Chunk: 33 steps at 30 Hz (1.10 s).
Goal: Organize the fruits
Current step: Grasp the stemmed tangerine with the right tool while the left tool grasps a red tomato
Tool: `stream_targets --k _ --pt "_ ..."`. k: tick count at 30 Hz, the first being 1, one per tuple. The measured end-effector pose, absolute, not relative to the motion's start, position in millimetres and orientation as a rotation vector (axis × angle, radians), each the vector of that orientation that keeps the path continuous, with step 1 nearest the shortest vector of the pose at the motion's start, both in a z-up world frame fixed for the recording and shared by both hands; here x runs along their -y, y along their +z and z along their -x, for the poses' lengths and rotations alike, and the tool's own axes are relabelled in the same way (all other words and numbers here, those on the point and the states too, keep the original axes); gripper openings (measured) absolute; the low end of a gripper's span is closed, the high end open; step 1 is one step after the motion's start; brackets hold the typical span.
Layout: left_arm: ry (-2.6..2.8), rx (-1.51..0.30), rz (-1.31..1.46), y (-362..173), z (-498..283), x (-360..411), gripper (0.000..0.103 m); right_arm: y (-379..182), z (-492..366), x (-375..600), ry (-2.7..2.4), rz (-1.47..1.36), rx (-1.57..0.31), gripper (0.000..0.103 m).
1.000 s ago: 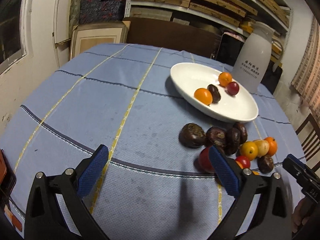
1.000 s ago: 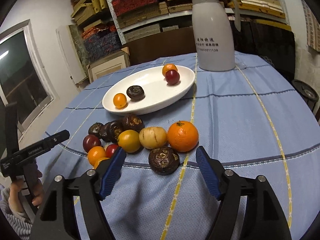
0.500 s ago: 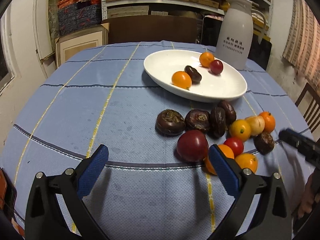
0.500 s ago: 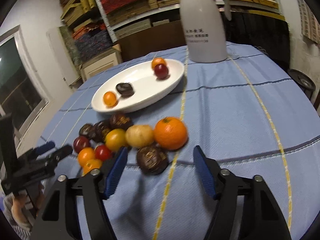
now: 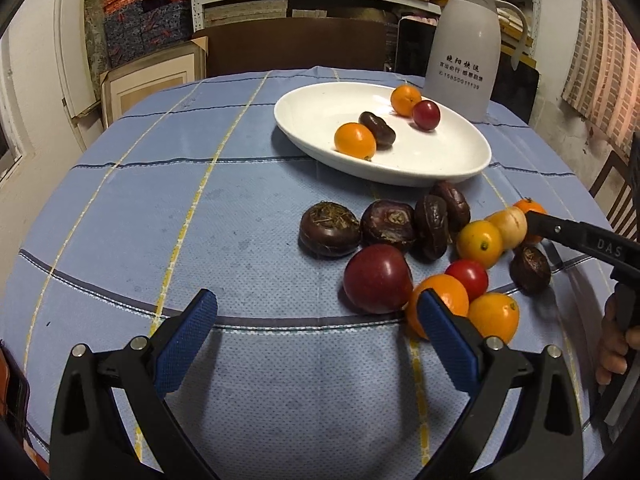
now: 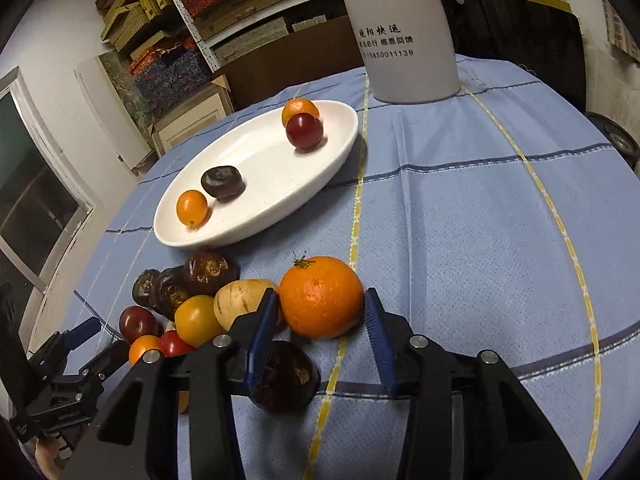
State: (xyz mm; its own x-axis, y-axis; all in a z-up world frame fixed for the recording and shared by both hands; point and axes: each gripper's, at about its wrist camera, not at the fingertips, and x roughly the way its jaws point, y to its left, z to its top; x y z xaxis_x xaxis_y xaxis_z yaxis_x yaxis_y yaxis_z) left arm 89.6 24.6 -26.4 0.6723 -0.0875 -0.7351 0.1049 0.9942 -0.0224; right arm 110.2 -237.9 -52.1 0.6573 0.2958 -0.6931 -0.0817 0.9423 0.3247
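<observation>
The right gripper (image 6: 320, 320) closes its blue pads around the large orange (image 6: 321, 297) at the right edge of the fruit pile (image 5: 424, 248), its jaws having just been narrowing; the pads sit at the orange's sides, though firm contact cannot be told. The left gripper (image 5: 316, 324) hangs released, jaws wide, just near of the pile with a dark red fruit (image 5: 378, 278) ahead. The white plate (image 5: 312, 120) lies beyond, holding four fruits, its near rim close to the pile. Open blue tablecloth (image 5: 160, 208) spreads left; a white jug (image 5: 464, 44) stands at the far right.
</observation>
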Motion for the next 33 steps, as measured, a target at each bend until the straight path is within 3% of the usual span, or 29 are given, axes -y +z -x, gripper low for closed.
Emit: stream_targets --k 15,25,26,27,29,30,33 --pt "-0.121 -0.822 -0.052 -28.8 -111.2 -18.5 0.098 -55.4 -104.0 241.2 0.228 -0.276 -0.838 0.044" --pt "-0.132 -0.800 -0.020 -23.7 -85.9 -32.6 0.095 -57.0 -101.3 241.3 0.229 -0.277 -0.845 0.044" --pt "-0.142 -0.808 -0.028 -25.5 -87.1 -30.1 0.087 -56.9 -101.6 241.1 0.229 -0.276 -0.845 0.044" --pt "-0.156 -0.826 -0.038 -28.5 -89.2 -27.0 0.071 -57.0 -101.2 240.9 0.228 -0.275 -0.845 0.044" --pt "-0.175 -0.863 -0.039 -34.9 -92.3 -24.6 0.053 -57.3 -100.9 241.0 0.227 -0.272 -0.845 0.044" --pt "-0.187 -0.880 -0.028 -37.8 -93.5 -24.9 0.048 -57.2 -101.0 240.6 0.227 -0.272 -0.844 0.044" --pt "-0.196 -0.890 0.000 -39.2 -92.8 -28.0 0.048 -57.4 -100.7 240.4 0.228 -0.275 -0.846 0.044"
